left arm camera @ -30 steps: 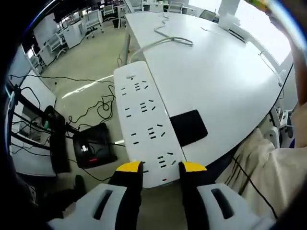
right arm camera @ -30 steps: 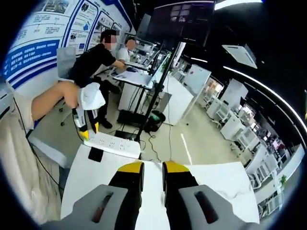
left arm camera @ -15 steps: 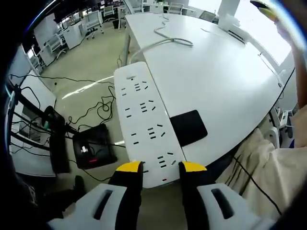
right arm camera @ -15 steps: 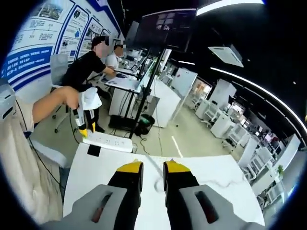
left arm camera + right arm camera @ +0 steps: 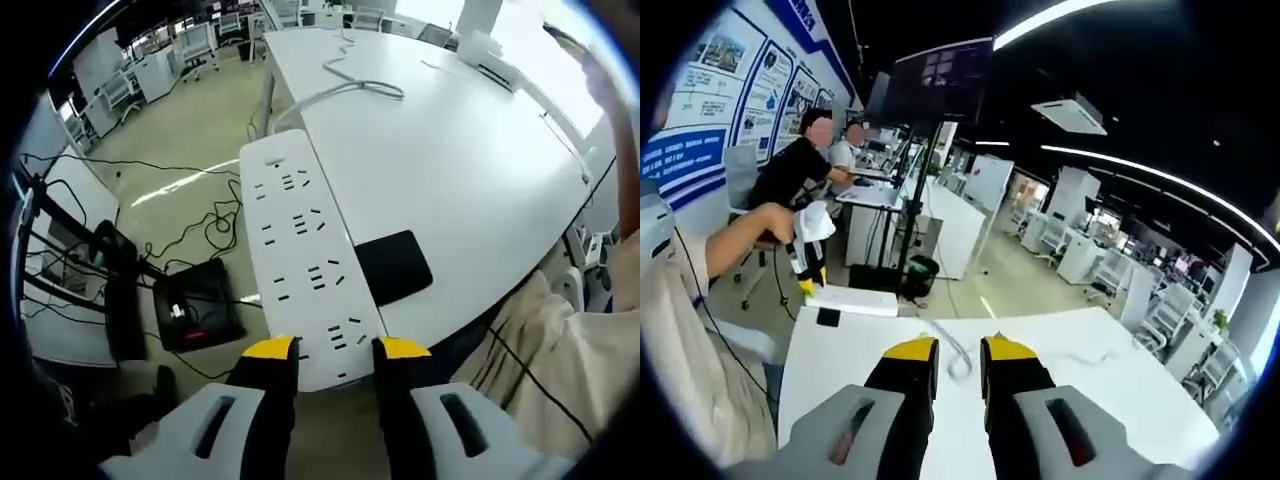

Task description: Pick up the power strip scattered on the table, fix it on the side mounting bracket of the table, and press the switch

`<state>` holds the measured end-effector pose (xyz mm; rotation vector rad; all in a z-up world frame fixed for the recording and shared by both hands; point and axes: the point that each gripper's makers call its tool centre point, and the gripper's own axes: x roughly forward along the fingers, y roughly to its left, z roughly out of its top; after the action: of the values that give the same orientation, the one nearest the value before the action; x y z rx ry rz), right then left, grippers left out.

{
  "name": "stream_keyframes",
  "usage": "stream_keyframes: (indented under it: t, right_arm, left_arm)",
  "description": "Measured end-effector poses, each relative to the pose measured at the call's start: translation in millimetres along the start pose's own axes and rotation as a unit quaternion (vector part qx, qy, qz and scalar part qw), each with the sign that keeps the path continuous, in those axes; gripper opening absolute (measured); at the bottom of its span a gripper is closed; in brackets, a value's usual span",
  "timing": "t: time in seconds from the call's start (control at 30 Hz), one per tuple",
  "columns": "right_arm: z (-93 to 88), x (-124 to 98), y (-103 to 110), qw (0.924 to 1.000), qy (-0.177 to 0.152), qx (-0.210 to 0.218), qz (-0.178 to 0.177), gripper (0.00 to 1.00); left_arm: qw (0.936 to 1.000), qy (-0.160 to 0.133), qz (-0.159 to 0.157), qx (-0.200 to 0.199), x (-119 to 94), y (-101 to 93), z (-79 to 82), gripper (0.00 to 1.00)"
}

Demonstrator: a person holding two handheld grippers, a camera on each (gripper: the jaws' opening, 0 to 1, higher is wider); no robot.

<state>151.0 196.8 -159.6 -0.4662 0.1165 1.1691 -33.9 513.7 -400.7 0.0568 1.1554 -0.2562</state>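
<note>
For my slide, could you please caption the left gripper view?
Left gripper holds white power strip at the table edge.

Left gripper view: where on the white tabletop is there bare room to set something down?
The broad middle of the white tabletop is bare, between the black rectangular pad near the edge and the white cable at the far end. The edge is crowded: the left gripper holds the long white power strip there.

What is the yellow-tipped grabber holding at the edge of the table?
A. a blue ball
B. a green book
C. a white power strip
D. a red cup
C: in the left gripper view, the left gripper has its yellow-tipped jaws closed on the near end of the white power strip, which lies along the edge of the white table beside a black pad.
</note>
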Motion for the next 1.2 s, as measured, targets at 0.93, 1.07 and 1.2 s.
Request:
stream_keyframes:
  t: [0.93,1.07,1.2]
  right_arm:
    - [-100.3,-131,-35,0.9822,-0.068,0.121,-0.127,0.14]
    - [-120.5,-145,-38,0.9765,-0.075,0.142,-0.143,0.14]
    - [-142.1,-154,-37,0.9723,-0.077,0.158,-0.155,0.14]
  left_arm:
    - [0.9999,-0.012,0.001,-0.001,0,6.1,-0.6,0.35]
    - [0.9999,-0.011,0.002,-0.002,1,8.7,1.4,0.35]
    - [0.9999,-0.008,0.005,-0.004,2,10.9,3.3,0.35]
